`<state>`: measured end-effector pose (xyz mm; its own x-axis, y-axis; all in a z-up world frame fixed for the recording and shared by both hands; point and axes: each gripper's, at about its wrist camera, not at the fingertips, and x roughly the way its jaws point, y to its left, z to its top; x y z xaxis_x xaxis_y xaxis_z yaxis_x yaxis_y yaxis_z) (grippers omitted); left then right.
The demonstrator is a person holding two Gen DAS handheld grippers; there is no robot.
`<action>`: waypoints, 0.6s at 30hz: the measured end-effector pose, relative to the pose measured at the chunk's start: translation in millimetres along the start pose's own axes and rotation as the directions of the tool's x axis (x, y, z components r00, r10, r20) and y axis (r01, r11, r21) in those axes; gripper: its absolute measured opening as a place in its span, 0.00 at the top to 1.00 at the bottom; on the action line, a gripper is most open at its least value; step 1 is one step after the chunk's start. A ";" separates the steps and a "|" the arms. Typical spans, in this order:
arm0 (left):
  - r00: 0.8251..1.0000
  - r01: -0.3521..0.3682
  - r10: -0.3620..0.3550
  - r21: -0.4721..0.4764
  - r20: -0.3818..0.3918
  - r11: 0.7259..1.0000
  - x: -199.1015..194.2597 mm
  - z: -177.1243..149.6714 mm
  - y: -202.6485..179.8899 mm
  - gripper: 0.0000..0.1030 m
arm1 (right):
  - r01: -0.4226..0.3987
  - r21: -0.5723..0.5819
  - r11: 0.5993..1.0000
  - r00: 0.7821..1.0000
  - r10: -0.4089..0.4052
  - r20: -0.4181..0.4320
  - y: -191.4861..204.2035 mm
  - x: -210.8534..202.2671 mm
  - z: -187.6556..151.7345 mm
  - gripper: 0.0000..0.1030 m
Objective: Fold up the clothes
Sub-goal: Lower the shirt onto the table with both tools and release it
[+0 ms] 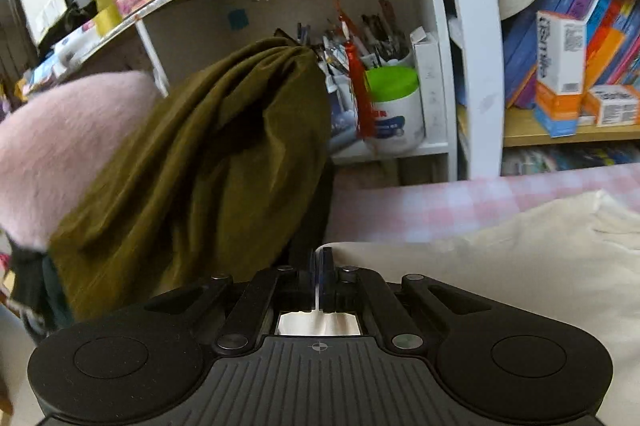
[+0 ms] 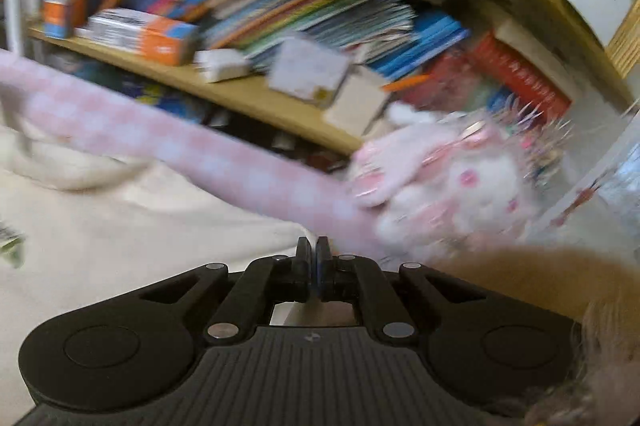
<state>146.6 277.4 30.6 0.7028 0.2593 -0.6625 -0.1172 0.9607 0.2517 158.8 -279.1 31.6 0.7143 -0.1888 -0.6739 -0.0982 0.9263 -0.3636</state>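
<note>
A cream garment [image 1: 500, 266] lies spread over a pink checked sheet [image 1: 440, 202]. In the left wrist view my left gripper [image 1: 320, 258] is shut, with the garment's near edge pinched between its fingers. The right wrist view is blurred by motion. There the same cream garment [image 2: 120, 226] fills the lower left, and my right gripper [image 2: 313, 250] is shut with a sliver of pale cloth showing between its tips. The pink checked sheet [image 2: 200, 154] runs across behind it.
An olive-green garment [image 1: 208, 178] hangs at left beside a pink fuzzy mass [image 1: 60, 146]. A white shelf unit [image 1: 468, 46] holds a green-lidded tub [image 1: 394, 106] and pens. A bookshelf [image 2: 240, 94], a pink-white plush toy [image 2: 452, 182] and orange fuzzy fabric [image 2: 540, 278] crowd the right.
</note>
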 end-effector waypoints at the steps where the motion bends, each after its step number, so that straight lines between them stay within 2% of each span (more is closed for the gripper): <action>1: 1.000 -0.011 0.011 0.011 -0.001 1.000 7.3 5.0 -0.6 1.00 | 0.020 -0.019 1.000 1.000 -0.020 -0.003 -2.4 7.0 3.1 0.98; 5: 0.999 -0.053 0.053 0.053 -0.002 0.997 36.6 25.1 -3.1 1.00 | 0.108 -0.098 0.989 0.993 -0.113 -0.044 3.7 36.0 7.0 0.98; 8: 0.997 -0.059 0.063 0.094 -0.038 0.994 52.2 22.5 -10.1 1.00 | 0.135 -0.089 0.987 0.982 -0.145 -0.121 3.3 64.6 0.8 0.98; 9: 0.996 -0.058 0.065 0.104 -0.057 0.993 55.9 19.2 -10.9 0.99 | 0.118 -0.083 0.990 0.982 -0.129 -0.138 4.1 71.8 -2.2 0.98; 10: 0.994 -0.056 0.066 0.110 -0.084 0.992 59.4 16.2 -9.8 0.89 | 0.103 -0.087 0.991 0.983 -0.115 -0.144 7.2 74.5 -3.4 0.98; 11: 0.993 -0.049 0.060 0.114 -0.098 0.992 59.2 13.1 -9.7 0.89 | 0.087 -0.093 0.992 0.984 -0.100 -0.149 10.4 76.9 -4.4 0.95; 12: 0.997 -0.029 0.037 0.110 -0.071 0.994 48.7 10.0 -12.7 0.88 | 0.059 -0.113 0.992 0.986 -0.075 -0.146 14.8 76.6 -4.0 0.92; 14: 1.000 0.011 -0.009 0.104 -0.017 0.995 27.8 3.9 -18.7 0.88 | 0.048 -0.174 0.984 0.993 -0.066 -0.099 26.9 66.7 0.4 0.58; 15: 0.999 0.031 -0.032 0.102 0.010 0.994 17.3 0.8 -21.7 0.88 | 0.029 -0.185 0.982 0.998 -0.039 -0.051 33.0 56.4 8.2 0.58; 16: 0.998 0.051 -0.055 0.100 0.037 0.994 6.8 -2.3 -24.8 0.88 | -0.043 -0.180 0.983 0.999 0.040 -0.017 39.5 46.3 15.7 0.59; 18: 0.991 0.096 -0.104 0.099 0.083 0.990 -13.4 -10.1 -32.3 0.87 | -0.184 -0.176 0.967 0.980 0.195 0.047 53.1 26.9 30.8 0.63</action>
<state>133.9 243.8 24.2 0.7668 0.1484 -0.6245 0.0210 0.9666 0.2555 194.1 -224.9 14.0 0.7133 0.0115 -0.7007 -0.3486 0.8732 -0.3405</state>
